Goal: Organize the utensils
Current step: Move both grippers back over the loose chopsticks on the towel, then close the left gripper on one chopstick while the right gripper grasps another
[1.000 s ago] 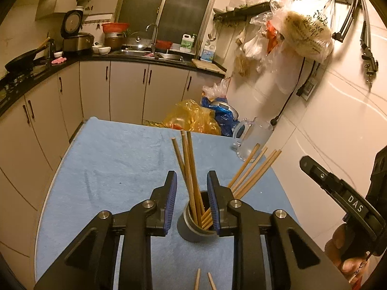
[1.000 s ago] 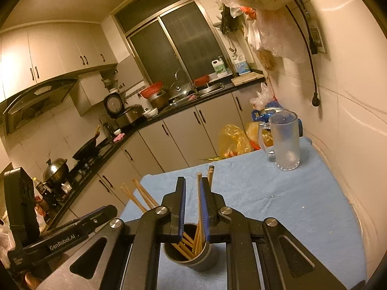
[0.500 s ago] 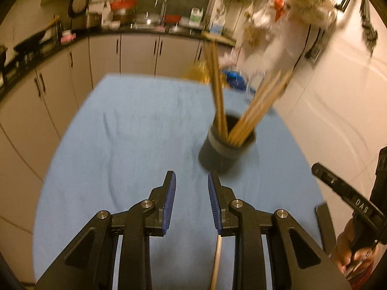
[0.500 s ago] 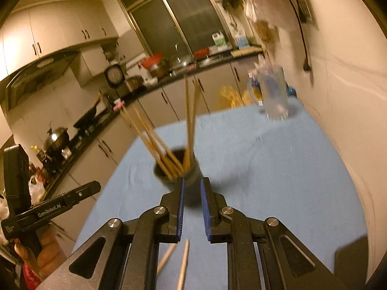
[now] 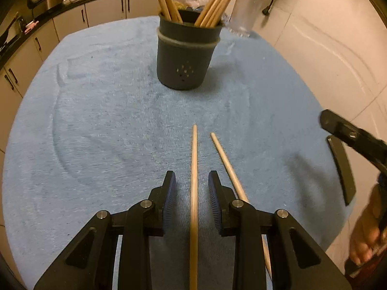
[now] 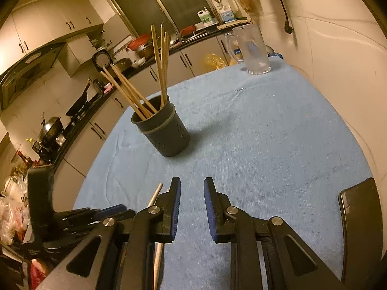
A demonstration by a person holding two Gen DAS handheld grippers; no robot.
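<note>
2 claws agape, left claw (image 5: 191, 188) straddling chopstick (image 5: 194, 169)

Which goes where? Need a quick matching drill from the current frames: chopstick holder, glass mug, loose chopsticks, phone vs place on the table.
Things:
1. dark chopstick holder
2. glass mug
3. two loose chopsticks
4. black phone

Places:
A. flat on the blue cloth, one lying between the left gripper fingers
B. far edge of the table, near the wall
C. near right edge of the table
D. upright mid-table, holding chopsticks

Pairs: 1-D, 2-B, 3-A, 4-C
</note>
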